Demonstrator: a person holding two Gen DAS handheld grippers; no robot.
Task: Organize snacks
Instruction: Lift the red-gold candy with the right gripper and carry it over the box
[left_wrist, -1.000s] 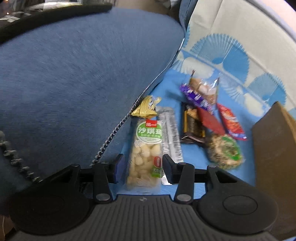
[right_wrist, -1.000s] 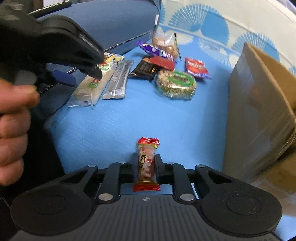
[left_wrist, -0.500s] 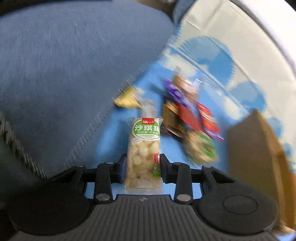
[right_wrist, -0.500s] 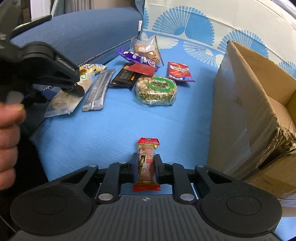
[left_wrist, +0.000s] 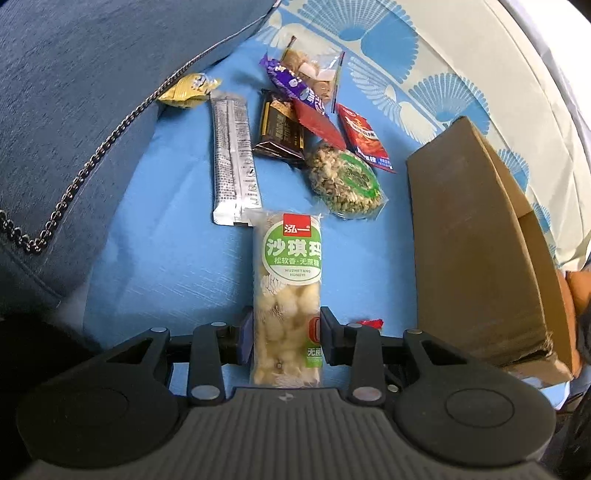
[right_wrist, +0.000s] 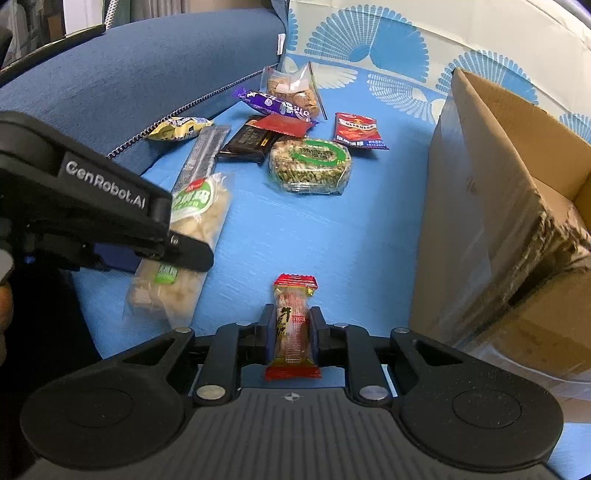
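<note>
Snack pack, green label (left_wrist: 288, 295), sits lengthwise between left gripper (left_wrist: 287, 338) pads, clamped at lower half, lifted off blue sheet (left_wrist: 166, 258). Jaws have just been closing on it. Red-ended candy (right_wrist: 293, 325) upright between right gripper (right_wrist: 293, 328) pads, pinched tight. Cardboard box (right_wrist: 491, 206) stands at right, flap open; contents not visible. Remaining snacks lie grouped on sheet beyond: silver stick pack (left_wrist: 232, 158), round green-ringed cake (left_wrist: 345, 181), dark bar (left_wrist: 280, 129), red sachet (left_wrist: 364, 138).

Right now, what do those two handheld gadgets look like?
Both are matte black plastic. The left gripper has white "GenRobot.AI" lettering along its side and blue pads inside its jaws. The right gripper has a ribbed grey deck, silver pivot screws and round black side discs.
</note>
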